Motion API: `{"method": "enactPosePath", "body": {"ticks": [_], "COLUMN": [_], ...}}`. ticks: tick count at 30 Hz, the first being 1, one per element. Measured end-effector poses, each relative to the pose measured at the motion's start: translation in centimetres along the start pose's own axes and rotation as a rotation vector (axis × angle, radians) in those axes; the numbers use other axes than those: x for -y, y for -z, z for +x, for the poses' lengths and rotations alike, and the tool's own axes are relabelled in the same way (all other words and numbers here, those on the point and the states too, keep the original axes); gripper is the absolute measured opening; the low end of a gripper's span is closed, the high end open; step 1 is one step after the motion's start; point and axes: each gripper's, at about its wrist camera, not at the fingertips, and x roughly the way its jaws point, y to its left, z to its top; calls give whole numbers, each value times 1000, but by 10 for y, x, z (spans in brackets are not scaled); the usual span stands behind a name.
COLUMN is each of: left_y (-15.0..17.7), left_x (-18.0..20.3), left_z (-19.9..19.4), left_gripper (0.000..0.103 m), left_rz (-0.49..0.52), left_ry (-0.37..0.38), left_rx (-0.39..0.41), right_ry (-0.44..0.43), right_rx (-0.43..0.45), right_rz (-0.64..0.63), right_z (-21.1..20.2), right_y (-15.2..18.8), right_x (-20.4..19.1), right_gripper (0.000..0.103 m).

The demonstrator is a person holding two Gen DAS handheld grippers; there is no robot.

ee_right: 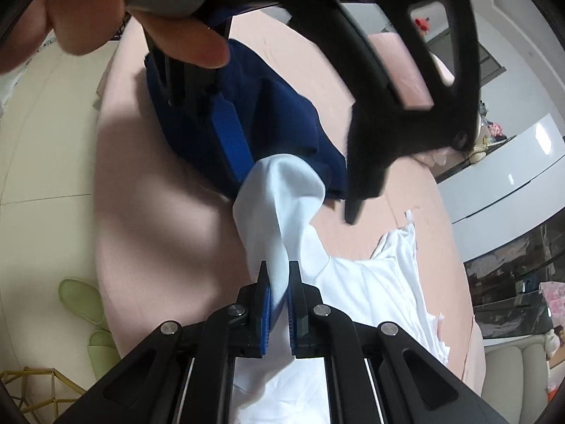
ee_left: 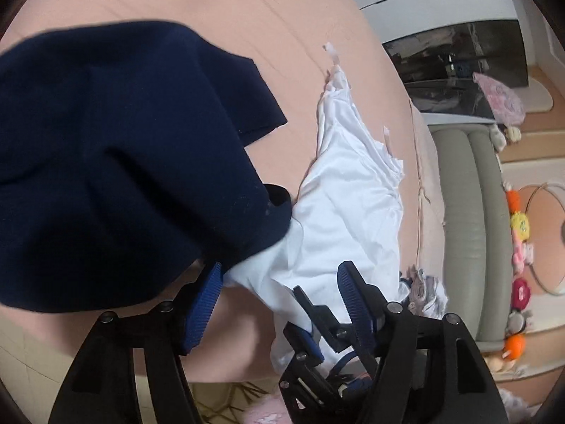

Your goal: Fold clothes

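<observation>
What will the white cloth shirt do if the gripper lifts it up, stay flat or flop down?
The white cloth shirt will probably flop: it already drapes and wrinkles where the right gripper pinches a fold. It looks thin, so likely light. The rest would probably drag across the pink bedsheet and hang loosely.

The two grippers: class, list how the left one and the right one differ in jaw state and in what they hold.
1. The left gripper stands open; the right gripper is shut.
2. The left gripper's pads press on nothing, though the white garment lies between them; the right gripper pinches a fold of that white garment.
3. The navy garment lies beside the left gripper; it sits farther from the right one.
Both have black frames with blue ribbed pads.
</observation>
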Motion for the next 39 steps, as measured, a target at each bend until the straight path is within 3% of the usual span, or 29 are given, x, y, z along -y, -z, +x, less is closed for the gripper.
{"method": "enactPosePath", "body": {"ticks": [8, 13, 14, 16, 19, 23, 25, 27, 28, 32, 35, 37, 38, 39], "left_y": [-4, -8, -7, -5, -1, 4, 5, 5, 5, 7, 9, 10, 10, 10], "left_x": [4, -5, -6, -7, -11, -8, 2, 12, 18, 34, 42, 44, 45, 46], "left_z": [32, 40, 38, 34, 31, 25, 22, 19, 16, 10, 8, 8, 8, 8], "left_gripper": [65, 64, 59, 24, 9, 5, 5, 5, 5, 5, 5, 5, 5, 5], "left_rz": [-19, -87, -89, -83, -96, -80, -41, 0, 20, 77, 108, 111, 112, 113], "left_ry": [-28, 32, 22, -27, -49, -53, -69, -77, -82, -111, -119, -132, -138, -144], "left_rx": [-54, -8, 10, 47, 70, 107, 117, 126, 136, 160, 161, 171, 176, 181], "right_ry": [0, -14, -15, -12, -8, -9, -6, -5, -9, -48, -73, -83, -90, -98], "right_rx": [37, 51, 53, 49, 19, -32, -52, -61, -56, -37, -29, -25, -26, -25], "right_rz": [6, 3, 0, -6, -10, 4, 4, 4, 6, 36, 30, 29, 34, 40], "right_z": [-16, -27, -28, -26, -21, -12, -5, -1, 5, -18, -19, -19, -19, -20], "right_y": [12, 15, 14, 10, 11, -9, -19, -21, -22, -7, -7, -5, -3, -2], "right_x": [7, 7, 6, 4, 4, -11, -11, -19, -17, -26, -27, -28, -27, -27], "right_gripper": [2, 2, 2, 2, 2, 4, 10, 37, 42, 45, 45, 37, 14, 2]}}
